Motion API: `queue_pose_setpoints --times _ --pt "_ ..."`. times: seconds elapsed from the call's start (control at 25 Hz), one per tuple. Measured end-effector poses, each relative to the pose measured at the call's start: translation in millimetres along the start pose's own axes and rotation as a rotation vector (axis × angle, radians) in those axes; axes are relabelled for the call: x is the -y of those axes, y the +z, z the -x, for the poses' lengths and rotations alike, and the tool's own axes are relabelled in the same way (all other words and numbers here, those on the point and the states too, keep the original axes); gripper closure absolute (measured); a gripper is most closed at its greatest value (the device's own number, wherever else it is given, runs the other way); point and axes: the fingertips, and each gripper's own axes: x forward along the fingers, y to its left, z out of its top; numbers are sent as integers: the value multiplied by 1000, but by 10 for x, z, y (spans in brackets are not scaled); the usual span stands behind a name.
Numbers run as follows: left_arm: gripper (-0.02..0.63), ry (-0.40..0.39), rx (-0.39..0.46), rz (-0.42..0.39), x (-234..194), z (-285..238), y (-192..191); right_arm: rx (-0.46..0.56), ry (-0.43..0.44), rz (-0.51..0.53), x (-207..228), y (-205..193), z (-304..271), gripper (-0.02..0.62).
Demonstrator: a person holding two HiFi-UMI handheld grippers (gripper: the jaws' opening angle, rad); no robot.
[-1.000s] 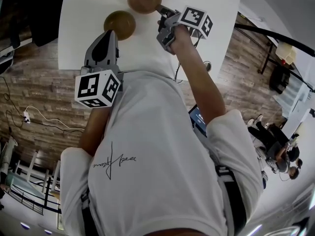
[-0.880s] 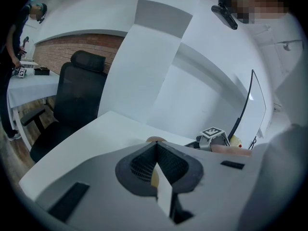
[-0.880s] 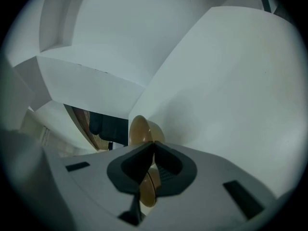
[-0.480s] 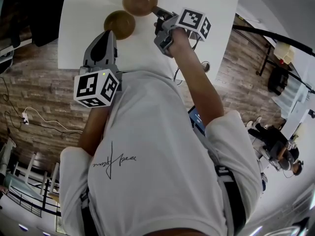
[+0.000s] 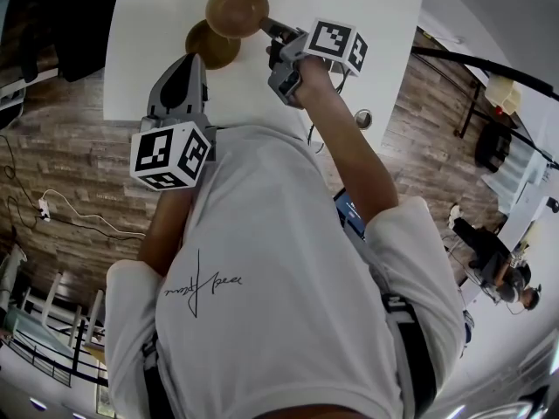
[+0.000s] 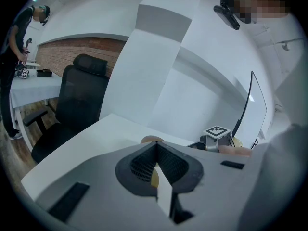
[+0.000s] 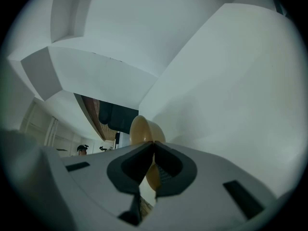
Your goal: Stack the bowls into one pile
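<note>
Two brown bowls are over the white table [image 5: 367, 7]. My right gripper [image 5: 266, 27] is shut on the rim of the lifted bowl [image 5: 236, 9], which hangs tilted above the table and partly covers the second bowl [image 5: 208, 49]. In the right gripper view the lifted bowl [image 7: 144, 129] stands on edge between the pads. The second bowl rests on the table. My left gripper [image 5: 196, 58] sits at its near rim with jaws closed together; a sliver of tan bowl [image 6: 153, 178] shows between the pads.
A black office chair [image 6: 72, 105] stands beyond the table's far left side. Below the table edge lies brick-pattern floor [image 5: 61, 164] with a loose cable. Other people are at desks far off to the right.
The right gripper has carried its bowl leftward and a little up, from beside the second bowl to partly over it. The left gripper and the second bowl have stayed put.
</note>
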Motion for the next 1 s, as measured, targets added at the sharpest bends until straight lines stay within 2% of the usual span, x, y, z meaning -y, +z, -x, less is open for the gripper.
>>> queue_pose_setpoints --times 0.56,1.0 --pt "600 18 14 4 -4 39 22 -62 46 29 -169 -235 -29 575" --pt "600 26 17 14 -27 67 18 -110 47 49 -168 -450 -70 575"
